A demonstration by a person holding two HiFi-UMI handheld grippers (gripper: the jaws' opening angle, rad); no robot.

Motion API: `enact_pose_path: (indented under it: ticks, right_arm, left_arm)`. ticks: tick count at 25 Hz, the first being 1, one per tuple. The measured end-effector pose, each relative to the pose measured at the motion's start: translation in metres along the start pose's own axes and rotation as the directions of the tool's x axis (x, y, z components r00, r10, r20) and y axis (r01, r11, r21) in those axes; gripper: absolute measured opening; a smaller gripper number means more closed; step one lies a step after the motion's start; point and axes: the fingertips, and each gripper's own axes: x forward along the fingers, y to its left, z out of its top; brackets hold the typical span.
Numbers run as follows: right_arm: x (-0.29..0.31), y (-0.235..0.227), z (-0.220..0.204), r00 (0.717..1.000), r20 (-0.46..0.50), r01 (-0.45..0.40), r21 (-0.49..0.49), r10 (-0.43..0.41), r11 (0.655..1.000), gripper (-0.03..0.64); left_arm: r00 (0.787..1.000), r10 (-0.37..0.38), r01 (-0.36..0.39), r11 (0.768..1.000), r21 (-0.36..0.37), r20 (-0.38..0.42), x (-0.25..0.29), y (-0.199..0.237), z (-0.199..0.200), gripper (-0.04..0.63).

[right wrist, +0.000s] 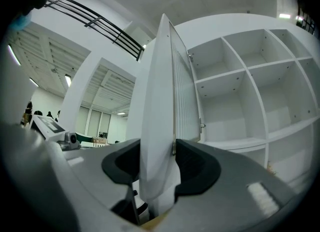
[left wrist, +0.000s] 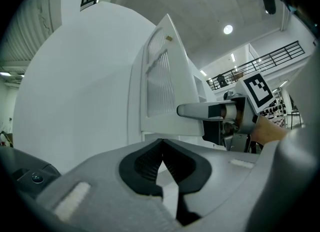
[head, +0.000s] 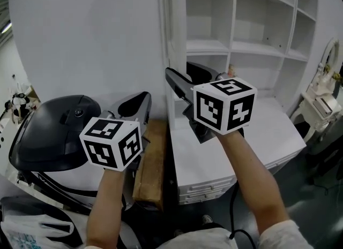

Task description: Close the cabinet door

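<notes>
Door (right wrist: 159,101) stood open, its free edge pinched in my right claw (right wrist: 159,158), left claw (left wrist: 162,163) closed on nothing nearby; I judged the closing swing in hand, next needing a steady push toward the shelves (right wrist: 227,74).

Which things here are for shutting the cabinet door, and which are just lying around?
For the job: door, cabinet, right gripper clamped on the door's edge.
Just around: wooden plank, black-and-white machine, bag, idle left gripper.
</notes>
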Motion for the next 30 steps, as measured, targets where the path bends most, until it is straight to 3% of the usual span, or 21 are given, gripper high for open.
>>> enact_pose_path:
  ticks: [23,30]
  right_arm:
    - [-0.038,-0.057,0.003,0.999,-0.014,0.044,0.030,-0.044,0.999,0.116]
    - [-0.060,-0.096,0.016,1.000,-0.004,0.027,0.047,-0.027,0.999,0.109]
  left_arm:
    - [0.997,-0.078,0.077,0.997,0.008,0.010,0.037,-0.039,0.004,-0.002]
    - [0.997,-0.077,0.077,0.997,0.022,-0.006,0.070,-0.071,0.017,-0.002]
